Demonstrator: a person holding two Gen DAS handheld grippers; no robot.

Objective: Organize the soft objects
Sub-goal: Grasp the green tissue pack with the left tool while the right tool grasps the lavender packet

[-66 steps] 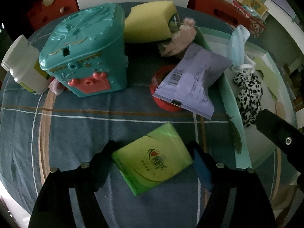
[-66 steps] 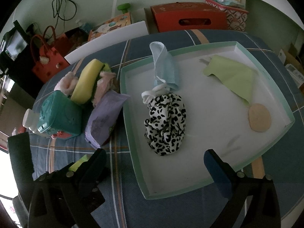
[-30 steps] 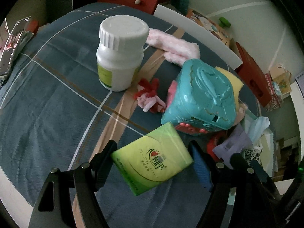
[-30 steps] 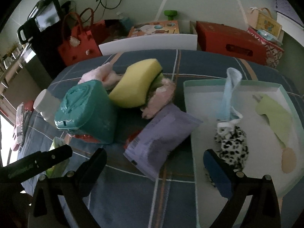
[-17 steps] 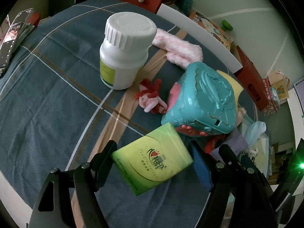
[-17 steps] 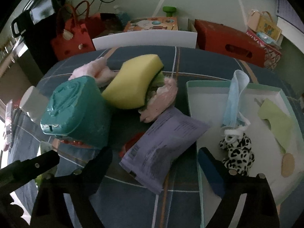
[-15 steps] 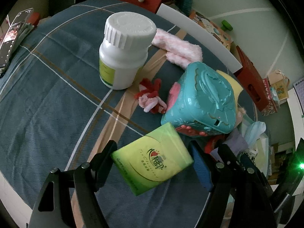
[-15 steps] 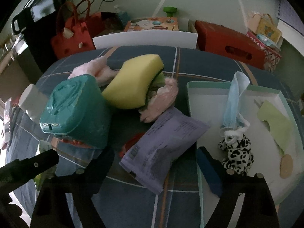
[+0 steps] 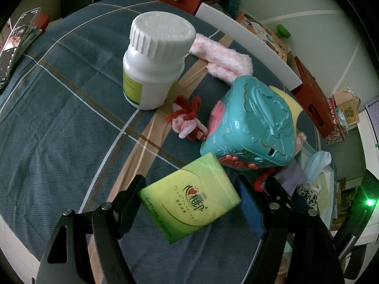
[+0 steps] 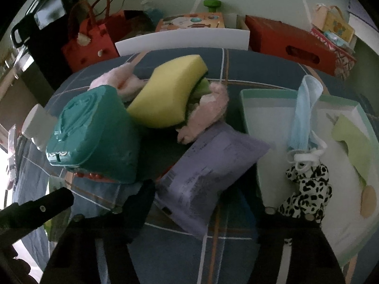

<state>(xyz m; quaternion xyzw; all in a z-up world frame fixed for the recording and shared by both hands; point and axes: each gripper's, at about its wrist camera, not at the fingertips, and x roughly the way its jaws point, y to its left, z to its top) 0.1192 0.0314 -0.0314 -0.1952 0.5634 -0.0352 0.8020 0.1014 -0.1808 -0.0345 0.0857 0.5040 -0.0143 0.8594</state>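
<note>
My left gripper (image 9: 189, 187) is shut on a green tissue pack (image 9: 187, 198), held above the blue checked tablecloth (image 9: 59, 118). In the right wrist view a purple soft packet (image 10: 208, 165) lies beside the tray (image 10: 248, 108). My right gripper (image 10: 196, 201) straddles its near end with the jaws closing, and the pads do not visibly press on it. In the tray are a blue face mask (image 10: 303, 118), a leopard scrunchie (image 10: 305, 189), a green cloth (image 10: 353, 146) and a round pad (image 10: 367, 201).
A teal toy box (image 10: 94, 132), a yellow sponge (image 10: 170, 92) and a pink fluffy cloth (image 10: 208, 108) crowd behind the packet. A white bottle (image 9: 154, 59), a pink sock (image 9: 222, 56) and a red-pink fuzzy knot (image 9: 187, 120) lie further left. Red boxes stand behind the table.
The right gripper has come down and forward over the purple packet and its jaws have narrowed around it. The left gripper swung earlier from the tray side toward the bottle, then held still.
</note>
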